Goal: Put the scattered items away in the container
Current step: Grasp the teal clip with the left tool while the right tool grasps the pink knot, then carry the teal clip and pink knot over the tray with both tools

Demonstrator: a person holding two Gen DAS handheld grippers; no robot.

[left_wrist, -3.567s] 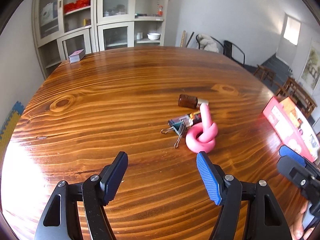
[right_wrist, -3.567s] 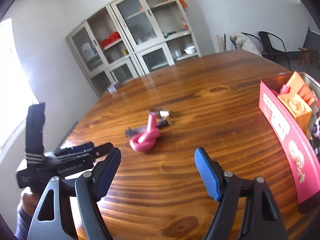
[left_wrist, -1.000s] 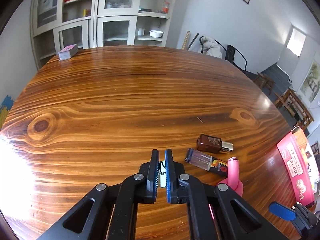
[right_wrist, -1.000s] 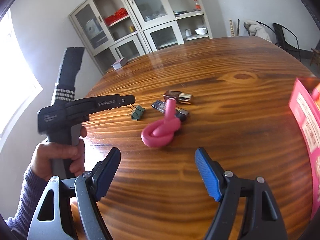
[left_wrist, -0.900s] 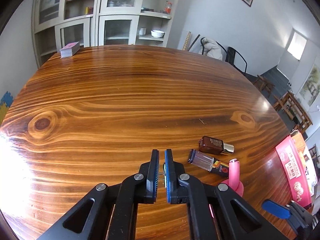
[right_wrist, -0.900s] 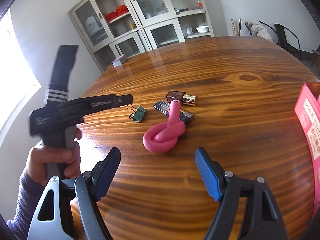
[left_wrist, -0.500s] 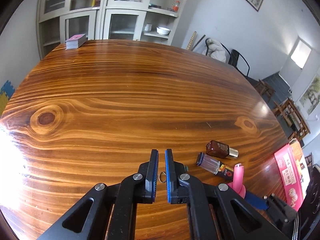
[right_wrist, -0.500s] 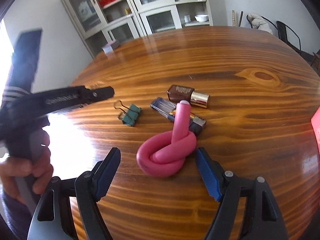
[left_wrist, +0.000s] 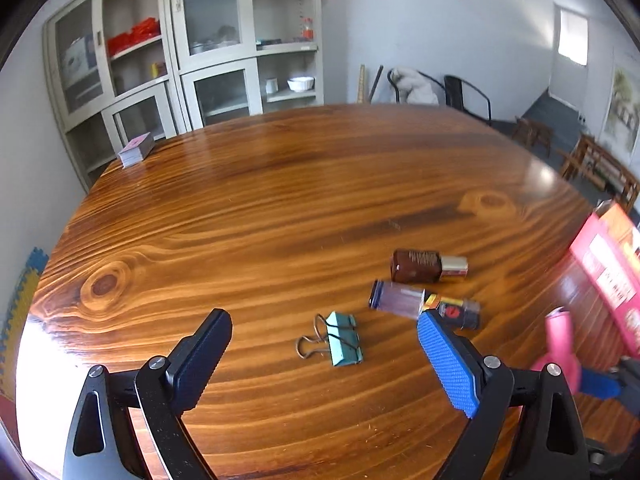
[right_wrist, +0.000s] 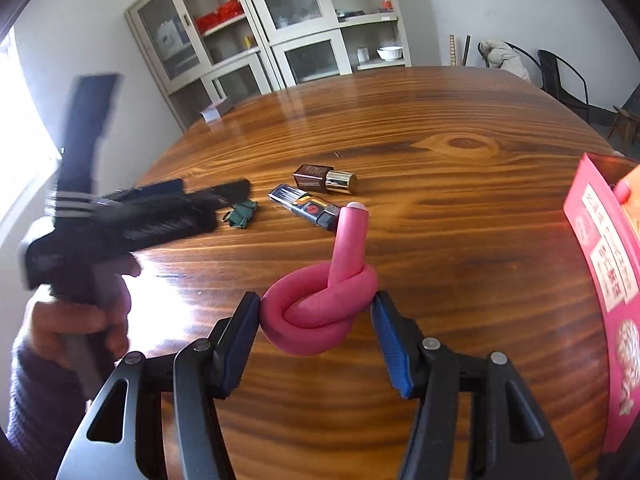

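Observation:
A teal binder clip (left_wrist: 343,345) lies flat on the round wooden table (left_wrist: 280,208). My left gripper (left_wrist: 322,322) straddles it, jaws opening wide, pads clear of it. A brown bottle (left_wrist: 424,266) and a clear-capped lighter (left_wrist: 420,304) lie just beyond. In the right wrist view a knotted pink foam tube (right_wrist: 320,312) sits between the fingers of my right gripper (right_wrist: 316,304). Those jaws are closing, and both pads touch the sides of the knot. The pink container box (right_wrist: 600,260) stands at the right table edge, with items inside it.
A small stack of cards (left_wrist: 136,150) rests at the table's far left edge. Glass-door cabinets (left_wrist: 224,52) and chairs (left_wrist: 464,92) stand behind the table. A person's hand and purple sleeve (right_wrist: 52,344) hold the left gripper's handle, blurred.
My left gripper has gone from shut to wide open, and the binder clip now lies free between its fingers. My right gripper has dropped to the pink tube and narrowed around it.

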